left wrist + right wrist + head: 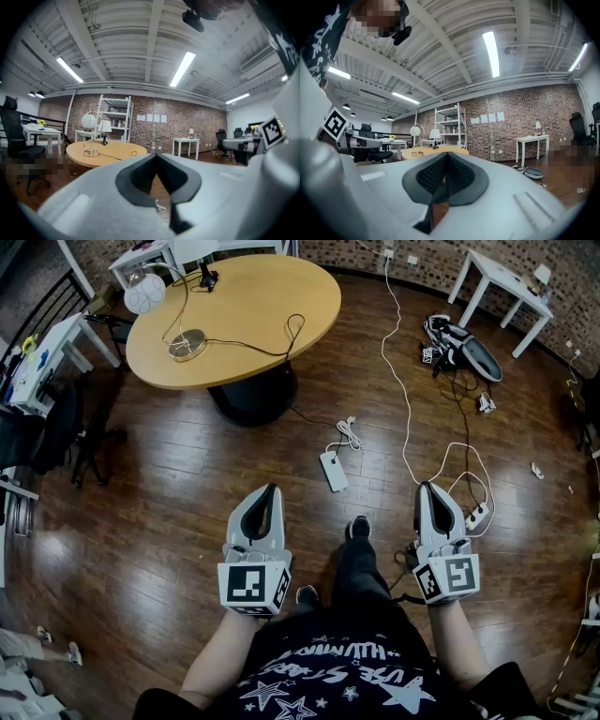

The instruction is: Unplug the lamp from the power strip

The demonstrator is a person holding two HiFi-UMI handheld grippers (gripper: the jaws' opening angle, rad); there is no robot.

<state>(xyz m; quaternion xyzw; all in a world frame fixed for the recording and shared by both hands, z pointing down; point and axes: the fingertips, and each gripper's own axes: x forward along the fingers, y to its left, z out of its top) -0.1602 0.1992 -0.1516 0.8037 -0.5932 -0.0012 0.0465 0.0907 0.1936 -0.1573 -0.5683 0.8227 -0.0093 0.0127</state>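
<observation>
The round table (253, 306) carries the lamp (187, 344) on its left part, and the lamp's dark cord (253, 351) crosses the top and drops off the near-right edge. It heads for a white power strip (333, 471) on the floor just in front of the table. The strip's long axis runs roughly toward and away from the person, its plug too small to make out.

The strip lies ahead of and between the two grippers. The left gripper (271, 489) looks somewhat nearer than the right gripper (424, 487), and both have their jaws pressed together on nothing. No brand shows on the strip, and the upside-down print on the shirt (347, 671) can't be read reliably.
</observation>
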